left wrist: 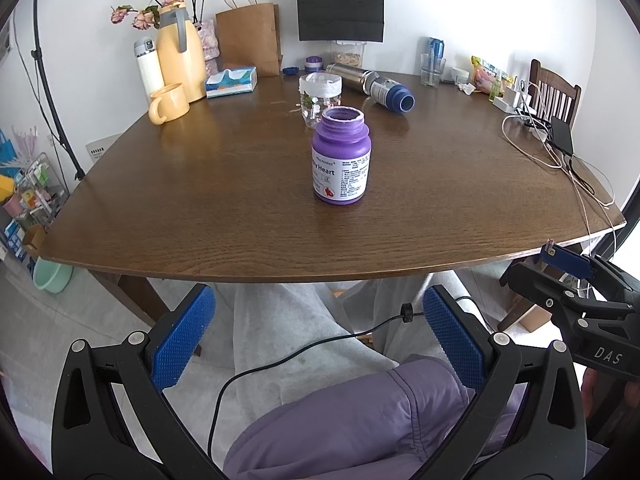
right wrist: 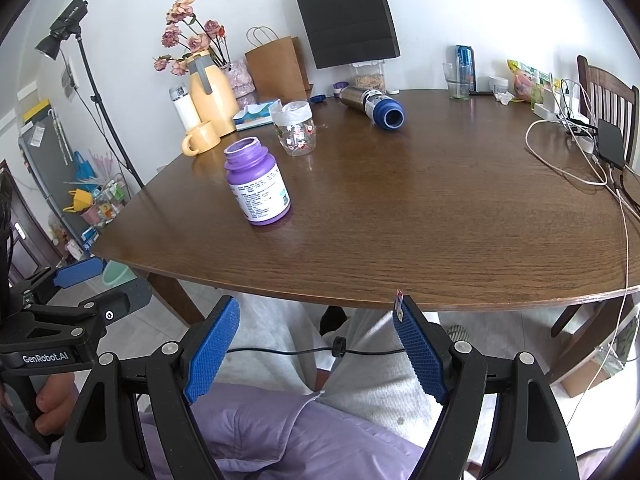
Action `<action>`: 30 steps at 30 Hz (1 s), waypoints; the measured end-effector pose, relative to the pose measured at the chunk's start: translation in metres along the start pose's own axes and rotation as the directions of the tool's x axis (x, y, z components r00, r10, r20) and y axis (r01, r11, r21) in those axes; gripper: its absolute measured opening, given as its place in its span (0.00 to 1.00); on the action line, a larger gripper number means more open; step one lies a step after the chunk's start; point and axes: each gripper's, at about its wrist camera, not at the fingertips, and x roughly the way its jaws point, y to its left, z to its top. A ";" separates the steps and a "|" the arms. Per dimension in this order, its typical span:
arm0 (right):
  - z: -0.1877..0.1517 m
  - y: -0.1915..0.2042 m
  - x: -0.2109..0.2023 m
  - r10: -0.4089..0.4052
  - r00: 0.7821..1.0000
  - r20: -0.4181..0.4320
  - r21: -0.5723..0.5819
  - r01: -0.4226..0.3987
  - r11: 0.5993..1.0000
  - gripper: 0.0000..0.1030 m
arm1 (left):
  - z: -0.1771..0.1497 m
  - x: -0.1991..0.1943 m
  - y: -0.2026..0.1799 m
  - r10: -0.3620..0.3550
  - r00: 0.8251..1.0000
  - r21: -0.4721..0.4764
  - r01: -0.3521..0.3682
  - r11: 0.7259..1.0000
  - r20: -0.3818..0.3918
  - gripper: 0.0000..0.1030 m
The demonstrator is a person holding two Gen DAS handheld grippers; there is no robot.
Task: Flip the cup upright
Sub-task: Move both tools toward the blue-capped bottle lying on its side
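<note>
Both grippers hang below the near edge of the worktop [left wrist: 240, 208], over the person's lap, and neither touches anything. The left gripper [left wrist: 318, 334] has its blue fingers [left wrist: 182, 338] spread wide with nothing between them. The right gripper [right wrist: 316, 352] is likewise wide apart and empty, its fingers [right wrist: 212, 350] framing only a black cable and grey trousers.

The purple bottle [left wrist: 341, 156] stands upright on its base, mouth open to the top and no lid on it, roughly in the middle of the worktop and well apart from both grippers. Just behind it, toward the far edge, a clear cup [left wrist: 320, 98] with small printed figures stands with a white band around its top. Which end is up cannot be told for sure. A steel flask [left wrist: 370, 86] with a blue end lies on its side nearer the far edge. A yellow mug [left wrist: 169, 103] and a yellow jug [left wrist: 179, 54] sit at the far left corner, with a tissue box [left wrist: 231, 82] beside them. White cables [left wrist: 560, 152] trail along the right edge.
</note>
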 end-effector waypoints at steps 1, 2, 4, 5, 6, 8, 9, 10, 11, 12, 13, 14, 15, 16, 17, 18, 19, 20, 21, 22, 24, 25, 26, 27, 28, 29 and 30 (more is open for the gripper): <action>0.003 -0.002 0.001 -0.005 1.000 0.006 -0.009 0.005 1.000 0.81 | 0.001 0.001 -0.001 0.002 1.000 0.005 -0.002 1.000 -0.001 1.00; 0.006 -0.005 0.003 -0.018 1.000 0.022 -0.022 0.019 1.000 0.81 | 0.006 0.001 -0.004 0.006 1.000 0.019 -0.006 1.000 0.005 1.00; 0.014 -0.015 0.009 -0.071 0.997 0.042 -0.043 0.072 0.996 0.81 | 0.017 0.002 -0.011 0.013 0.999 0.051 -0.014 0.999 0.035 1.00; 0.022 -0.024 0.015 -0.099 0.994 0.044 -0.046 0.101 0.994 0.81 | 0.028 0.004 -0.017 0.016 0.999 0.078 -0.020 0.997 0.052 1.00; 0.029 -0.032 0.019 -0.101 0.994 0.046 -0.044 0.103 0.994 0.81 | 0.039 0.005 -0.023 0.008 0.998 0.098 -0.014 0.995 0.065 1.00; 0.044 -0.044 0.029 -0.095 0.995 0.042 -0.040 0.097 0.994 0.81 | 0.062 0.011 -0.033 -0.009 0.996 0.116 -0.001 0.993 0.084 1.00; 0.053 -0.051 0.035 -0.093 0.995 0.046 -0.038 0.095 0.995 0.81 | 0.076 0.018 -0.041 -0.008 0.996 0.117 -0.002 0.993 0.093 1.00; 0.063 -0.056 0.041 -0.098 0.994 0.044 -0.034 0.099 0.994 0.81 | 0.087 0.025 -0.044 -0.007 0.996 0.118 -0.004 0.993 0.094 1.00; 0.070 -0.059 0.045 -0.097 0.994 0.041 -0.032 0.098 0.995 0.81 | 0.103 0.036 -0.053 -0.005 0.996 0.122 -0.006 0.993 0.086 1.00; 0.079 -0.064 0.051 -0.085 0.996 0.038 -0.023 0.086 0.996 0.81 | 0.115 0.045 -0.060 -0.015 0.997 0.127 0.005 0.992 0.078 1.00; 0.087 -0.067 0.056 -0.076 0.997 0.031 -0.017 0.077 0.997 0.81 | 0.123 0.051 -0.064 -0.024 0.997 0.132 0.015 0.991 0.072 1.00; 0.097 -0.070 0.061 -0.069 0.997 0.024 -0.022 0.070 0.997 0.81 | 0.137 0.062 -0.072 -0.026 0.998 0.139 0.018 0.990 0.059 1.00; 0.106 -0.072 0.067 -0.063 0.998 0.013 -0.040 0.064 0.997 0.81 | 0.151 0.071 -0.081 -0.028 0.998 0.152 0.020 0.988 0.048 1.00; 0.113 -0.073 0.073 -0.059 0.998 0.000 -0.051 0.059 0.997 0.81 | 0.160 0.076 -0.086 -0.029 0.999 0.163 0.022 0.986 0.042 1.00; 0.122 -0.074 0.080 -0.058 0.998 -0.015 -0.058 0.057 0.997 0.81 | 0.177 0.084 -0.096 -0.033 0.999 0.182 0.026 0.983 0.032 1.00; 0.133 -0.077 0.086 -0.046 0.998 -0.030 -0.064 0.044 0.997 0.81 | 0.189 0.089 -0.101 -0.038 0.999 0.195 0.032 0.980 0.025 1.00; 0.140 -0.080 0.089 -0.034 0.999 -0.040 -0.067 0.031 0.997 0.81 | 0.208 0.097 -0.109 -0.036 0.999 0.207 0.031 0.978 0.020 1.00; 0.150 -0.082 0.093 -0.026 0.999 -0.045 -0.072 0.023 0.997 0.81 | 0.220 0.101 -0.113 -0.031 0.999 0.213 0.026 0.977 0.020 1.00; 0.160 -0.085 0.096 -0.032 0.999 -0.044 -0.079 0.028 0.996 0.81 | 0.232 0.107 -0.116 -0.016 1.000 0.211 0.011 0.977 0.024 1.00; 0.168 -0.087 0.100 -0.047 0.998 -0.044 -0.087 0.043 0.995 0.81 | 0.247 0.113 -0.120 0.012 0.999 0.196 -0.018 0.980 0.030 1.00; 0.187 -0.094 0.109 -0.071 0.996 -0.046 -0.087 0.067 0.994 0.81 | 0.278 0.130 -0.123 0.018 0.999 0.144 -0.022 0.989 0.032 1.00; 0.197 -0.100 0.114 -0.072 0.996 -0.047 -0.080 0.068 0.994 0.81 | 0.287 0.137 -0.123 0.016 1.000 0.121 -0.019 0.993 0.024 1.00; 0.203 -0.104 0.117 -0.074 0.996 -0.048 -0.073 0.070 0.995 0.81 | 0.297 0.149 -0.121 0.018 1.000 0.073 -0.018 0.997 0.002 1.00; 0.212 -0.110 0.123 -0.078 0.996 -0.051 -0.063 0.074 0.995 0.81 | 0.305 0.161 -0.120 0.017 1.000 0.034 -0.016 0.999 -0.024 1.00; 0.218 -0.114 0.128 -0.078 0.996 -0.053 -0.056 0.075 0.996 0.81 | 0.311 0.175 -0.118 0.003 0.998 -0.005 -0.003 1.000 -0.057 1.00; 0.222 -0.116 0.132 -0.077 0.995 -0.055 -0.050 0.075 0.996 0.81 | 0.316 0.192 -0.115 -0.015 0.995 -0.036 0.011 0.999 -0.101 1.00; 0.228 -0.120 0.138 -0.073 0.996 -0.058 -0.041 0.071 0.997 0.81 | 0.318 0.203 -0.113 -0.023 0.991 -0.050 0.016 0.999 -0.131 1.00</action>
